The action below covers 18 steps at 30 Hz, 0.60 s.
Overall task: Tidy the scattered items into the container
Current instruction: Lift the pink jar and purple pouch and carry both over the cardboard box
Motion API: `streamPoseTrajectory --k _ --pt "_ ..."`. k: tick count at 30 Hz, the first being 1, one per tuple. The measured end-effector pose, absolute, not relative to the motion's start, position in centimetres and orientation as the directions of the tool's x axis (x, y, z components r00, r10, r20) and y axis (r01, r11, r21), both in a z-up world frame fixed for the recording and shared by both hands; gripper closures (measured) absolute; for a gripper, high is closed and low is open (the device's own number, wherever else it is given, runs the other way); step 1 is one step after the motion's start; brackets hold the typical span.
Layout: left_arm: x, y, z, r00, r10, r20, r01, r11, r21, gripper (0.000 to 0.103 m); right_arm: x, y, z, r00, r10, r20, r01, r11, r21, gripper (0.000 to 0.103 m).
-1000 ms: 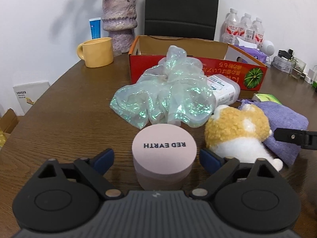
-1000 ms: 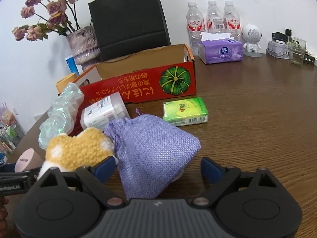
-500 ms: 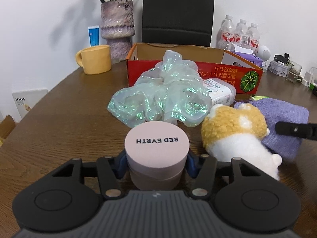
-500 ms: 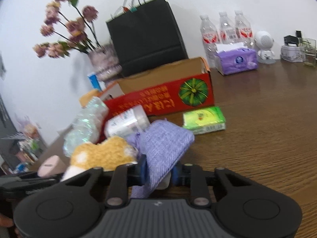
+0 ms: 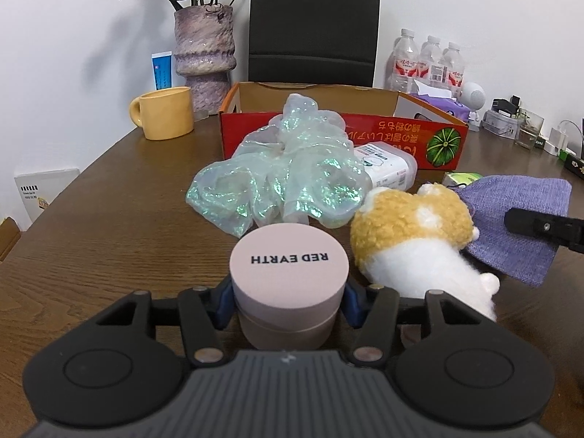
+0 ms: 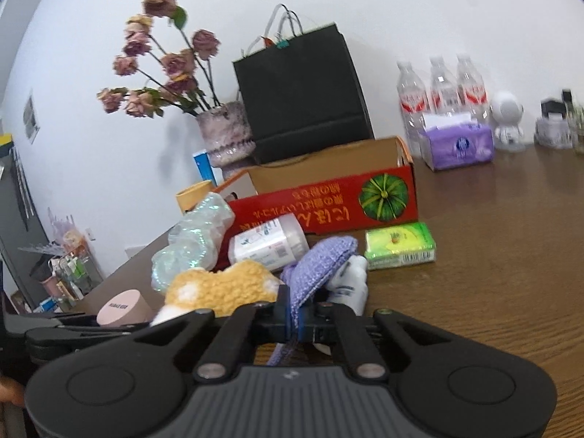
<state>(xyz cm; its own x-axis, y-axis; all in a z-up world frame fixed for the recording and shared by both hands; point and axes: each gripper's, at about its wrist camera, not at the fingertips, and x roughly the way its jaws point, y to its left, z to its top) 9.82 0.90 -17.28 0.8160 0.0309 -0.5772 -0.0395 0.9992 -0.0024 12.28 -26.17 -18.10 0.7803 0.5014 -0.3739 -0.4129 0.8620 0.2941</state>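
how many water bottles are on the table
3, standing upright in a row at the back by the wall, behind the purple tissue box: left bottle, middle bottle, right bottle. More could be hidden behind them.

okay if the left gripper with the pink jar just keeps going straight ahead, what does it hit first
Most likely the iridescent scrunchie, which lies directly ahead of the pink jar held by the left gripper. The red cardboard box sits behind it. The gap to the scrunchie is hard to judge through the fisheye.
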Motion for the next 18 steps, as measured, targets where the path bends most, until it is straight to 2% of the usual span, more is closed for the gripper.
streamPoseTrajectory --k 7,18 --pt "8.4 0.5 -15.3 0.855 0.000 -0.518 -0.002 1.000 -0.003 0.047 10.2 -26.8 -16.1 0.802 0.513 -0.306 -0.439 0.854 0.280 0.101" --pt "6.3 0.7 -11.4 0.876 -0.100 -0.471 0.061 0.993 -0.097 0.047 7.7 -28.1 -11.9 0.831 0.510 -0.220 -0.448 0.850 0.278 0.101"
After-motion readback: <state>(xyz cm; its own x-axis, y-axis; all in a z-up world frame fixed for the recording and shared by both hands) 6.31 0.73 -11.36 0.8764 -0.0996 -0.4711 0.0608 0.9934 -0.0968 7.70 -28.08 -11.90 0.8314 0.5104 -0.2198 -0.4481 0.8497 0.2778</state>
